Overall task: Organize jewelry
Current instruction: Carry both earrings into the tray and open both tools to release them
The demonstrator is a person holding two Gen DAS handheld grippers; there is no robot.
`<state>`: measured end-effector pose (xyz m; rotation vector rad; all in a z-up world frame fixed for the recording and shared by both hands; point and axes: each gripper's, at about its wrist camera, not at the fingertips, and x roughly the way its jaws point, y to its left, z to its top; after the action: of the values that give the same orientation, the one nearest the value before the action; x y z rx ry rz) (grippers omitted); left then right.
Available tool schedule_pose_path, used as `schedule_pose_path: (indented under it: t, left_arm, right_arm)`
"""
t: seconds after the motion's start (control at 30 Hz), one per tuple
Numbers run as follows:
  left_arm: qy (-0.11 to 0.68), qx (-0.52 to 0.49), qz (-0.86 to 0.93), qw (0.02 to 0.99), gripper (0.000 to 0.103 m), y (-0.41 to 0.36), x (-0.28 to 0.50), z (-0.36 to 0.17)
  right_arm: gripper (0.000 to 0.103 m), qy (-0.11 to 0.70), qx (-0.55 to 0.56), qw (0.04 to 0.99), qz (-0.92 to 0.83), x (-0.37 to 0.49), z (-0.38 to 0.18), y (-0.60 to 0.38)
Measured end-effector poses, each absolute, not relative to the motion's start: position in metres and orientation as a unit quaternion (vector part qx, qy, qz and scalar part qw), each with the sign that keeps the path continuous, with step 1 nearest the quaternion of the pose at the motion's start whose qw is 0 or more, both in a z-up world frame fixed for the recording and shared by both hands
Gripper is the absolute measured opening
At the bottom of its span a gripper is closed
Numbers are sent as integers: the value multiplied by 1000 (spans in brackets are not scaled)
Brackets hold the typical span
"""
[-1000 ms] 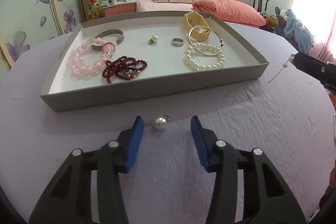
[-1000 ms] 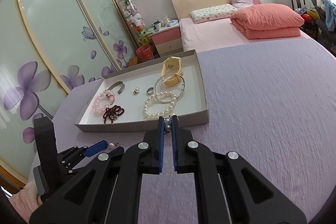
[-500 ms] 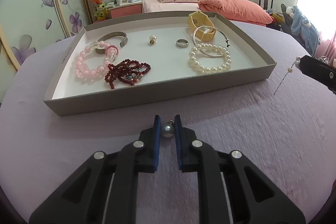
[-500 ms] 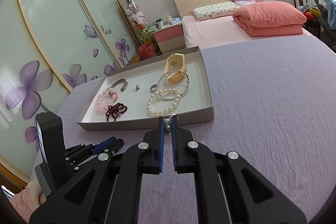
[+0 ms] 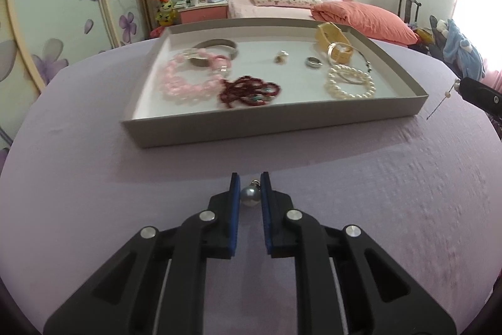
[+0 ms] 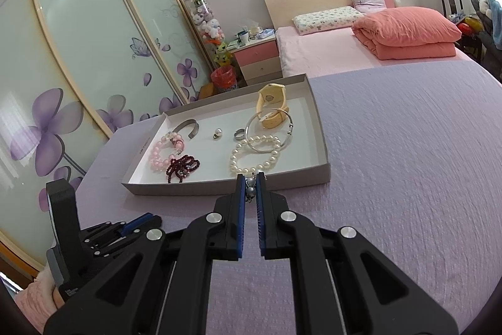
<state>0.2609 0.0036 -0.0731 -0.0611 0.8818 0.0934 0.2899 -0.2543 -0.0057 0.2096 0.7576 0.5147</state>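
My left gripper (image 5: 250, 184) is shut on a grey pearl drop (image 5: 250, 197) just above the lilac cloth, short of the grey tray (image 5: 282, 123). My right gripper (image 6: 250, 181) is shut on a small pearl pin (image 6: 250, 191); in the left wrist view that pin (image 5: 440, 102) hangs thin and slanted from its tip at the right edge. In the tray lie a pink bead bracelet (image 5: 185, 85), a dark red bead string (image 5: 249, 91), a silver cuff (image 5: 219, 46), a pearl stud (image 5: 281, 56), a ring (image 5: 313, 62), a pearl bracelet (image 5: 349, 85) and a yellow watch (image 5: 334, 38).
The tray (image 6: 194, 189) rests on a lilac bedspread (image 6: 408, 178) with bare cloth to its right and front. A second bed with a salmon quilt (image 6: 411, 32), a pink nightstand (image 6: 255, 60) and a flowered wardrobe door (image 6: 78, 68) stand behind.
The left gripper's jaws closed on the pearl drop that lay on the cloth, then drew back from the tray with it. The right gripper kept still, shut on its pin.
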Motion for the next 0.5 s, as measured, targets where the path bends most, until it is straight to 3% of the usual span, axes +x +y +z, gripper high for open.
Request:
schedule_pose_path:
  t: [0.5]
  left_arm:
    - [357, -61, 79, 929, 14, 53, 234, -19]
  right_arm:
    - [8, 350, 69, 894, 272, 283, 9, -221]
